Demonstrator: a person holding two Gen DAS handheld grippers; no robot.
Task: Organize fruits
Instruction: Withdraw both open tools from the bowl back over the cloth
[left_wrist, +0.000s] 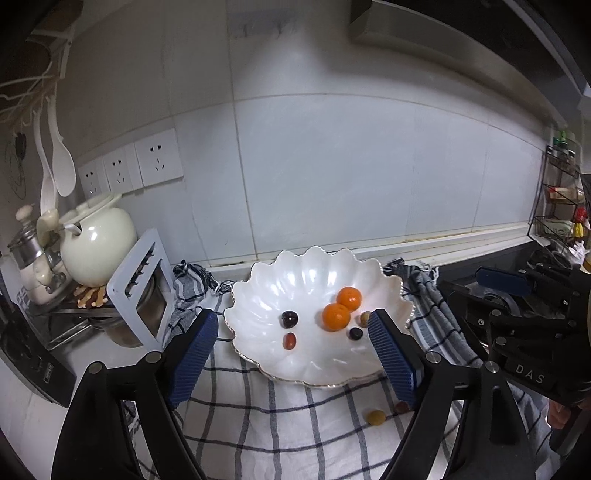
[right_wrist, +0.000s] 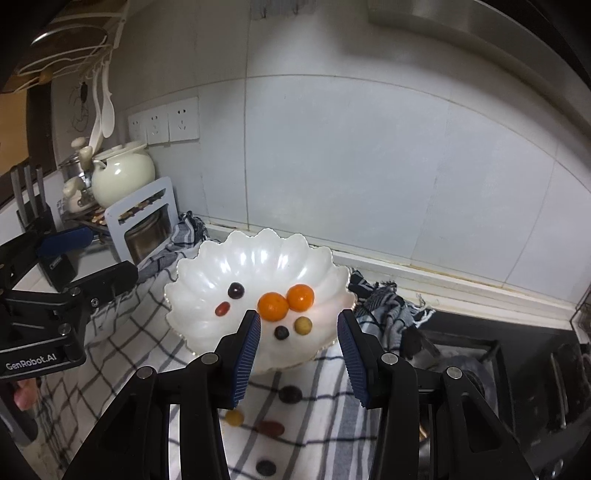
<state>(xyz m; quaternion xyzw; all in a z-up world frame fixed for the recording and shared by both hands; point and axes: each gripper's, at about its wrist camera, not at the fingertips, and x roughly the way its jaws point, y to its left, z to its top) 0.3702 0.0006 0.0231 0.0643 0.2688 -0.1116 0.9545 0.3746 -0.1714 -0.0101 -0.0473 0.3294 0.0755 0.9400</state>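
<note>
A white scalloped bowl (left_wrist: 258, 295) (right_wrist: 207, 273) sits on a checked cloth. In it lie two oranges (left_wrist: 336, 316) (right_wrist: 272, 305), a dark round fruit (left_wrist: 290, 318) (right_wrist: 235, 290), a red oval fruit (left_wrist: 290, 341) (right_wrist: 222, 309), a small dark fruit (left_wrist: 356, 334) (right_wrist: 282, 332) and a yellow-brown fruit (right_wrist: 303, 325). Loose on the cloth are a yellow fruit (left_wrist: 376, 418) (right_wrist: 234, 418), a dark fruit (right_wrist: 290, 394), a red-brown fruit (right_wrist: 271, 428) and another dark fruit (right_wrist: 266, 467). My left gripper (left_wrist: 293, 360) is open and empty before the bowl. My right gripper (right_wrist: 298, 360) is open and empty over the bowl's near rim.
The checked cloth (left_wrist: 280, 435) (right_wrist: 110, 343) covers the counter. At the left stand a cream pot (left_wrist: 96, 243) (right_wrist: 122, 173), a pale rack (left_wrist: 142, 291) and a knife block (right_wrist: 35, 218). A gas hob (right_wrist: 498, 369) lies at the right; a tiled wall rises behind.
</note>
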